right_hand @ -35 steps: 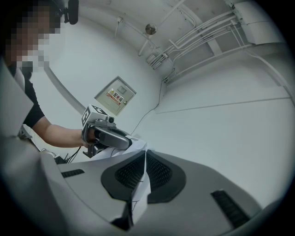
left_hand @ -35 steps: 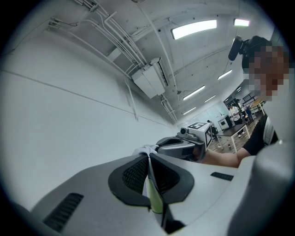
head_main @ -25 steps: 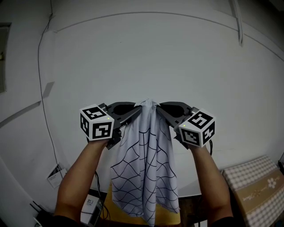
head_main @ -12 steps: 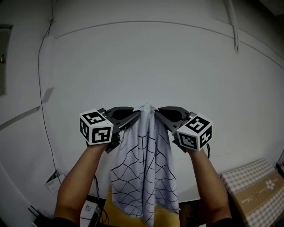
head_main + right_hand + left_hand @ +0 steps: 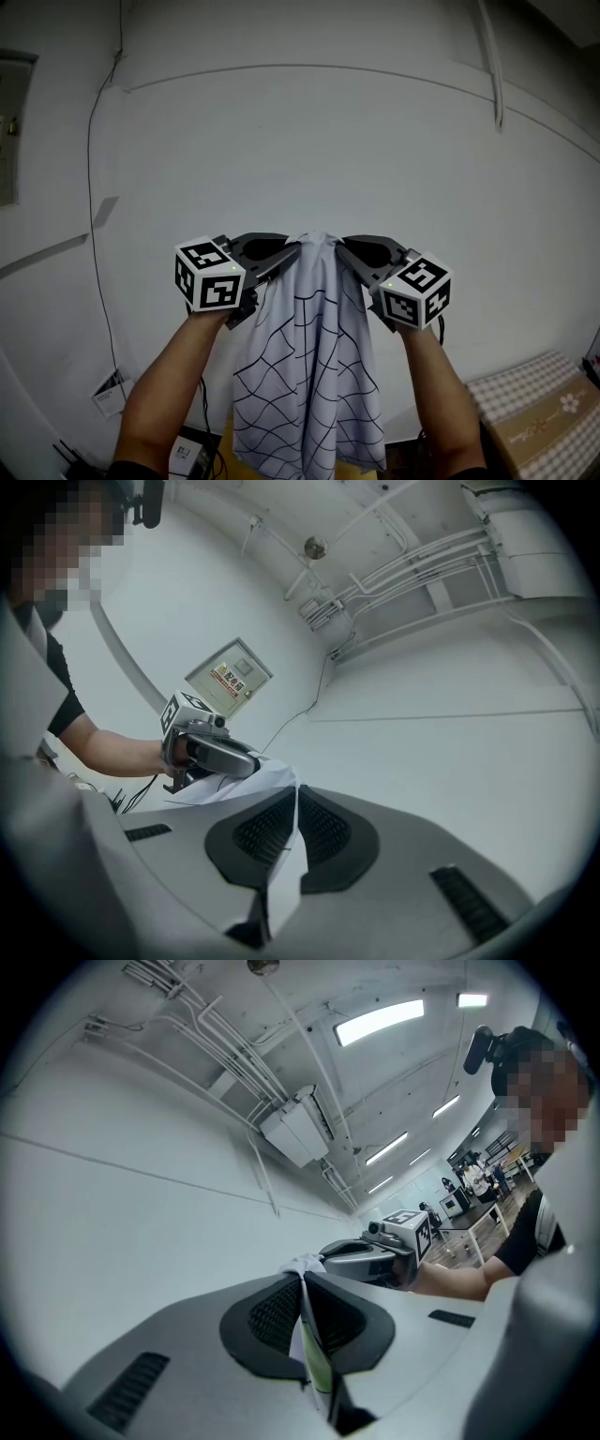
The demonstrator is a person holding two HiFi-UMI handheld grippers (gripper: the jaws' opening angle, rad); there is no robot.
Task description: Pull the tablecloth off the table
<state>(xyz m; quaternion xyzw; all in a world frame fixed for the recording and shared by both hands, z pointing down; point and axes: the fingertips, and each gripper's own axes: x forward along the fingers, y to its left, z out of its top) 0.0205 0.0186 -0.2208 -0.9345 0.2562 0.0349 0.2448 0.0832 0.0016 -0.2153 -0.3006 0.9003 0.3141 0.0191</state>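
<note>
The white tablecloth (image 5: 309, 375) with thin black curved lines hangs in folds in front of a white wall, held up high. My left gripper (image 5: 298, 247) is shut on its top edge from the left, and my right gripper (image 5: 339, 246) is shut on the same bunched edge from the right, the two tips almost touching. In the left gripper view the cloth (image 5: 306, 1265) is pinched between my closed jaws, with the right gripper (image 5: 375, 1258) just beyond. The right gripper view shows the cloth (image 5: 267, 778) clamped the same way, with the left gripper (image 5: 211, 752) opposite.
A cardboard box (image 5: 548, 422) with a checked cloth on top sits low at the right. Cables (image 5: 98, 234) run down the wall at the left, with small boxes (image 5: 187, 455) on the floor. A yellow surface shows under the cloth's hem.
Both grippers with the cloth have stayed together and shifted slightly; the view has tilted up a little, so the box at the right sits lower in frame.
</note>
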